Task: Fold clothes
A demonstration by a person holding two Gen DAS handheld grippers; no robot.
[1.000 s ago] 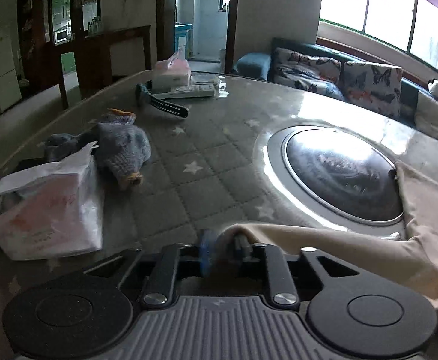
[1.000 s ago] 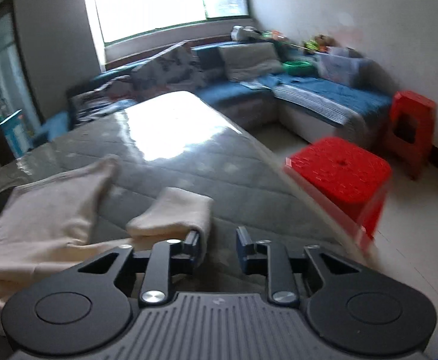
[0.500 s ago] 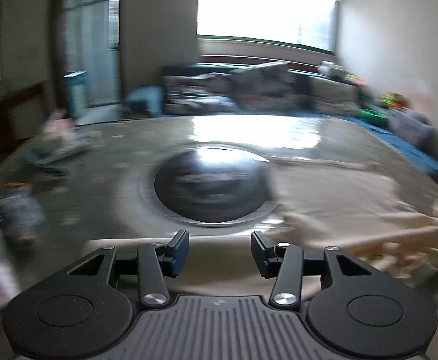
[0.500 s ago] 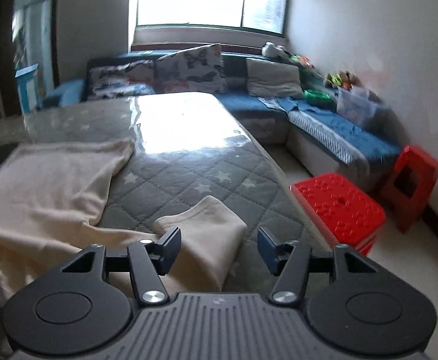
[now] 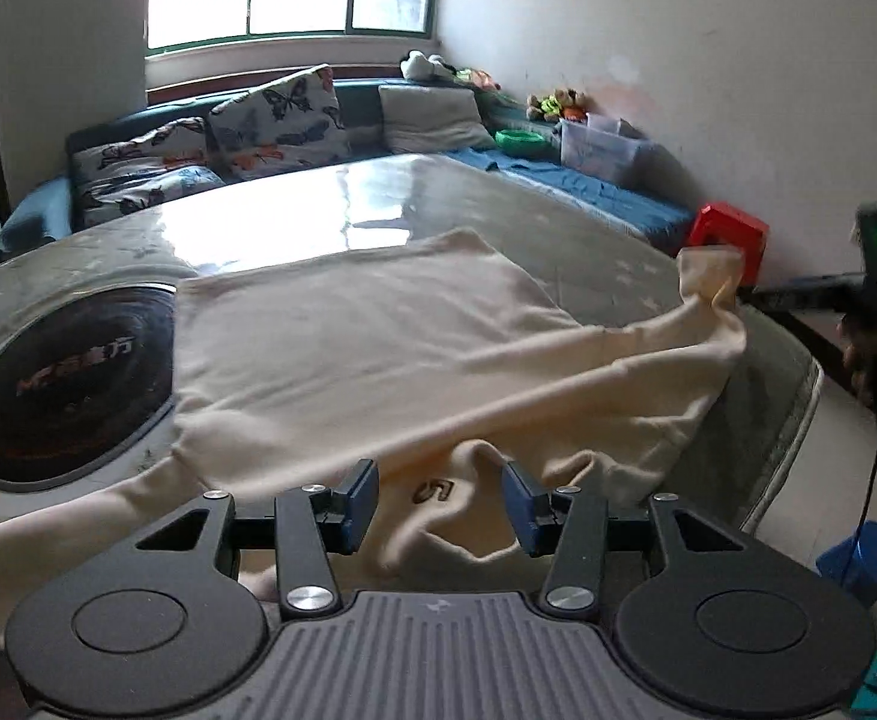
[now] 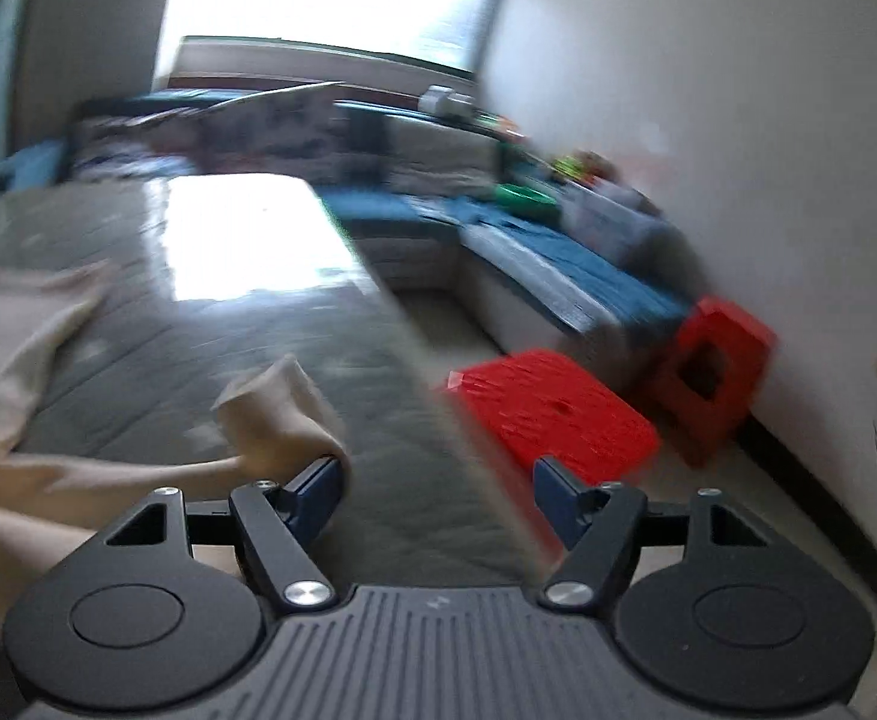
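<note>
Lying beneath the spread left tongs [image 5: 438, 501]: cream garment [image 5: 366, 348].

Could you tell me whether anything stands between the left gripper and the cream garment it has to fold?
Nothing visible does. The left gripper is open right over the cream garment, whose bunched near edge lies between its fingers. The dark round plate lies off to the left, with the garment's edge over it.

— Underneath? 
— Grey quilted table cover [image 5: 630, 267], star-patterned, glossy under the window glare. 
— Set into it? 
— Round black cooktop [image 5: 72, 372], left side, ringed in silver. 
— Lying on top? 
— Cream garment [image 5: 348, 348], spread wide, overlapping the cooktop's rim, one sleeve cuff [image 6: 279, 414] lifted near the right edge.
</note>
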